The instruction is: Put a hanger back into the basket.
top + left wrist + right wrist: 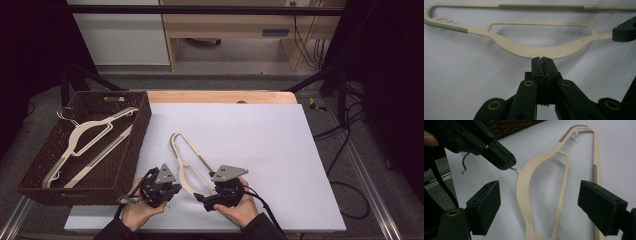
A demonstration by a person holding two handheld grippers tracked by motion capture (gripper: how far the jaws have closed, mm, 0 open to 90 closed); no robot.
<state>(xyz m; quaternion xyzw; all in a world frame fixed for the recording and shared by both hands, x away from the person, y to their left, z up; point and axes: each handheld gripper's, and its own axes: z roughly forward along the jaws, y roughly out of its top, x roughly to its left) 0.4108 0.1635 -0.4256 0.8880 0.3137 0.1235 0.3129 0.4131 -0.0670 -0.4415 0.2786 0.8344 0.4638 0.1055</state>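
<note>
A: High view showed us the cream hanger (pixel 186 157) lying flat on the white board (pixel 280 150), near edge, between our two hands, with the brown basket (pixel 140 135) on the left holding another hanger (pixel 82 142).

B: And our left gripper (pixel 161 192)?

A: Left gripper view had its jaws pressed together right at the hanger's (pixel 536 51) curved neck. From the right gripper view we saw why: they pinched the thin metal hook stem (pixel 513 169) where it leaves the plastic, probably so we could lift the hanger (pixel 541 195) by its strongest point.

B: The right gripper (pixel 212 200)?

A: Its pads (pixel 485 205) stood spread on either side of the hanger's shoulder, touching nothing. We judged it was there to steady the far arm so the hanger wouldn't swing on its way to the basket.
</note>
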